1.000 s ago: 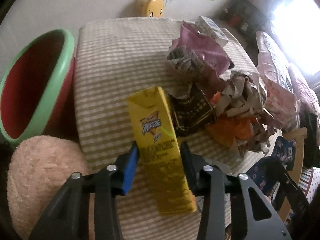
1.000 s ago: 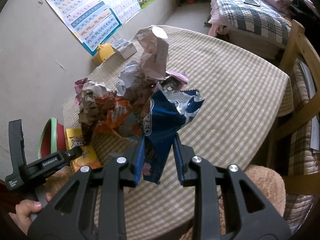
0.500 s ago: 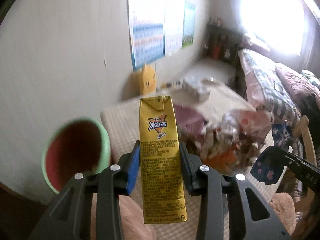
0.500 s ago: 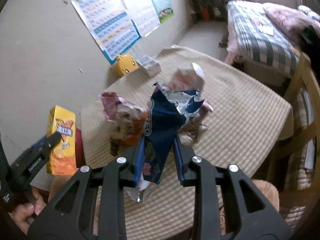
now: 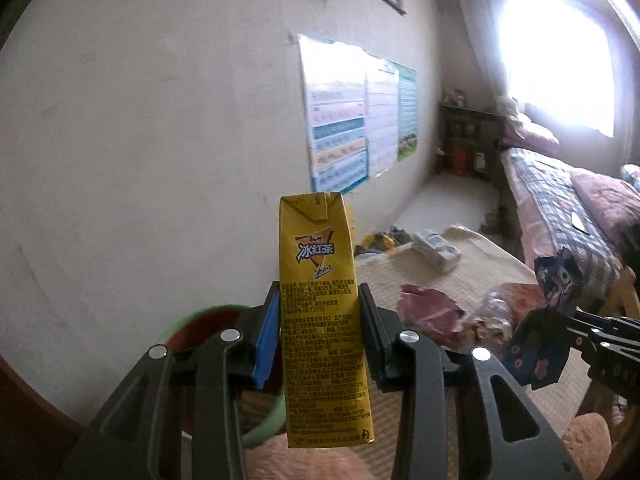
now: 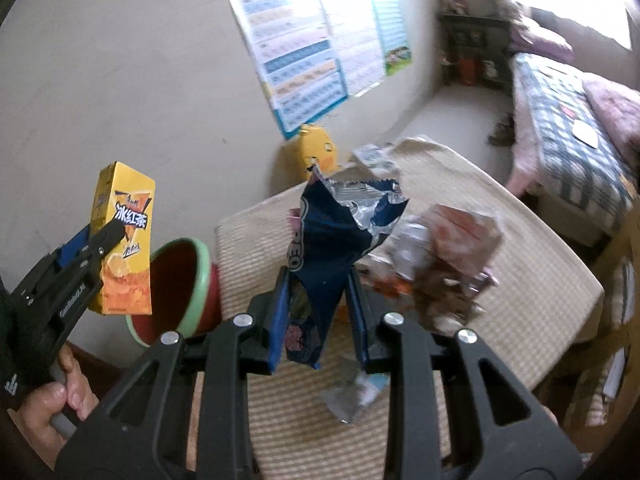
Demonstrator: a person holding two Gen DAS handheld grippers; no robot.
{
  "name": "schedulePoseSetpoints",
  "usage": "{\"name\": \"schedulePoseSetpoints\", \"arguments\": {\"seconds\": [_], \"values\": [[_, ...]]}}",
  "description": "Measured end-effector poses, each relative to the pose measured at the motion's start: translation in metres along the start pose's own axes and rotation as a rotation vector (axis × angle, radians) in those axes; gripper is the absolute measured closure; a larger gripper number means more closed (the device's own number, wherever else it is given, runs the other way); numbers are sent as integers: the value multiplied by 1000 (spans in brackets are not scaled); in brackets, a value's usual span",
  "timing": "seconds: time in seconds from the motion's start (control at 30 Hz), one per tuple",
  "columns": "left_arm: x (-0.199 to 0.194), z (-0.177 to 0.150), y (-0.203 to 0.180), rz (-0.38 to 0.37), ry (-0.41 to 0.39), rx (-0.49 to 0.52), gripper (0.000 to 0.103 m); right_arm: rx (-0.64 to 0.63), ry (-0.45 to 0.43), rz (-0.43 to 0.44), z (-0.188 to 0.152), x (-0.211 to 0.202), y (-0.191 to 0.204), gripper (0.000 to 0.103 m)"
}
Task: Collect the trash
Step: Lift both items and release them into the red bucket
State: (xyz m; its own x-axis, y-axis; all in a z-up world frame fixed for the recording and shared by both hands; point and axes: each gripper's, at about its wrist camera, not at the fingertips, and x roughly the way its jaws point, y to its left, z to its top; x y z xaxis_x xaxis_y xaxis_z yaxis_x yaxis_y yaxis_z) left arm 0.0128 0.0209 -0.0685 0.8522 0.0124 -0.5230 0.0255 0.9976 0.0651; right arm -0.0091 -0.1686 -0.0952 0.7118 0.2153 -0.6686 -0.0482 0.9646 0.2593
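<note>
My left gripper [image 5: 318,316] is shut on a yellow iced-tea carton [image 5: 320,312], held upright in the air; the same carton [image 6: 124,240] shows at the left of the right wrist view, above and left of the bin. My right gripper [image 6: 318,300] is shut on a crumpled blue snack wrapper [image 6: 336,232], lifted off the checked table [image 6: 500,208]. That wrapper [image 5: 548,320] also hangs at the right of the left wrist view. A green-rimmed red bin [image 6: 180,280] stands beside the table's left edge, and its rim [image 5: 188,320] peeks out behind my left fingers.
More crumpled wrappers [image 6: 444,264] and a pink bag [image 5: 428,312] lie on the table. A tissue pack [image 5: 436,252] and a yellow toy [image 6: 316,152] sit at the far end by the wall. A bed [image 6: 568,128] is at the right. A hand [image 6: 60,392] grips the left handle.
Both grippers have risen from the table with their loads. The carton went from lying tilted over the cloth to upright in the air; the blue wrapper came clear of the trash pile.
</note>
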Motion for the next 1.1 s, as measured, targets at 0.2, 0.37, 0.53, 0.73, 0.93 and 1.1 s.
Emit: {"name": "schedulePoseSetpoints", "arguments": {"seconds": [0.2, 0.37, 0.53, 0.73, 0.93, 1.1], "values": [[7, -6, 43, 47, 22, -56, 68, -70, 28, 78, 9, 22, 44, 75], [20, -16, 80, 105, 58, -106, 68, -143, 64, 160, 13, 45, 86, 75], [38, -29, 115, 141, 118, -172, 68, -212, 115, 245, 14, 78, 124, 75], [61, -41, 144, 175, 179, -189, 68, -319, 168, 300, 22, 117, 177, 75], [79, -45, 159, 237, 200, -140, 46, -419, 202, 278, 17, 151, 203, 36], [66, -41, 158, 258, 115, -124, 28, -380, 226, 260, 4, 149, 189, 35]]}}
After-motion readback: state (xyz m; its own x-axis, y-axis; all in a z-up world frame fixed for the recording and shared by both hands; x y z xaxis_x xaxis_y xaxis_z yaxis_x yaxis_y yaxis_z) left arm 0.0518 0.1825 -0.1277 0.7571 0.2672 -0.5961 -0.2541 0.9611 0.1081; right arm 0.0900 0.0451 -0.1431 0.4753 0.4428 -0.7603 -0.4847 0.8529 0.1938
